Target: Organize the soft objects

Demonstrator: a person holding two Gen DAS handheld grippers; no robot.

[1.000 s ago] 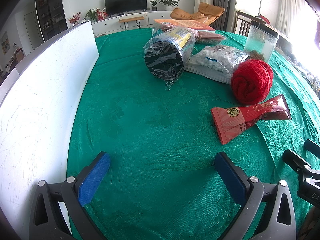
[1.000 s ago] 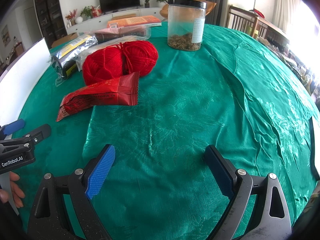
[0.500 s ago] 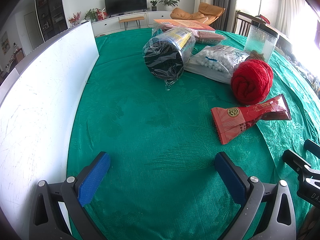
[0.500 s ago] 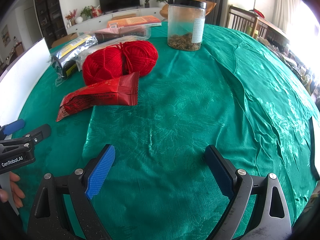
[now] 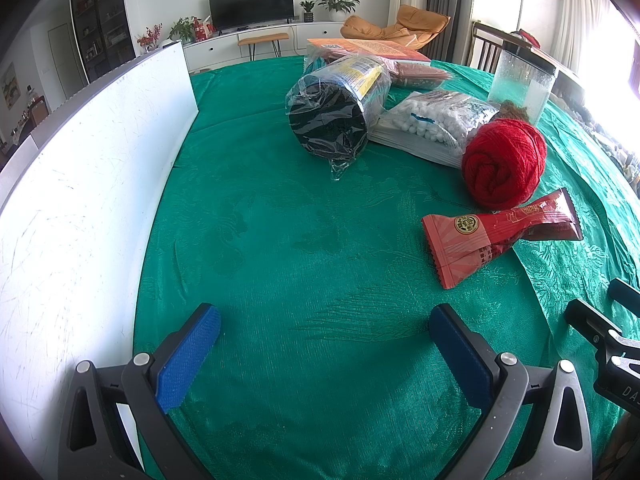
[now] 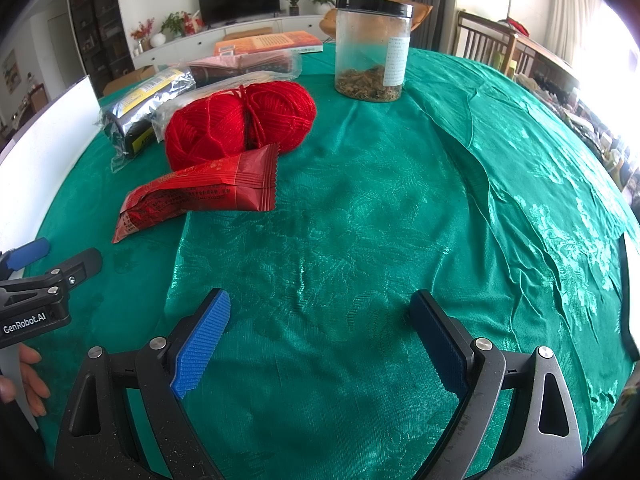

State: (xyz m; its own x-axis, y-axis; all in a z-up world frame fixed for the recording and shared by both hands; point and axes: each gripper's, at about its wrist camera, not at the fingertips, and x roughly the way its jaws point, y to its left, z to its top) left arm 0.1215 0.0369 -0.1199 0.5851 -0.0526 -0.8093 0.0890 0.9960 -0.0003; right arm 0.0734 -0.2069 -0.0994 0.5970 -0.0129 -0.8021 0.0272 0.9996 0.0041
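- Left gripper point(image 5: 324, 332) spread wide, nothing between the blue pads, low over green tablecloth point(image 5: 280, 240); also seen at 9 o'clock in right wrist view.
- Right gripper point(image 6: 320, 320) spread wide too, holding nothing, over cloth.
- Red yarn ball point(image 5: 504, 162) at 2 o'clock from left gripper; at 11 o'clock from right gripper point(image 6: 240, 122).
- Red snack packet point(image 5: 496, 236) just in front of yarn, touching it in right wrist view point(image 6: 200, 196).
- Bag of cotton balls point(image 5: 432, 128) behind yarn, at 1 o'clock.
- Black roll in clear wrap point(image 5: 336, 112) at 12 o'clock, beside cotton bag.
- Clear jar with black lid point(image 6: 372, 48) at 12 o'clock in right view, standing upright, behind yarn.
- White board point(image 5: 80, 184) along the 9 o'clock edge.
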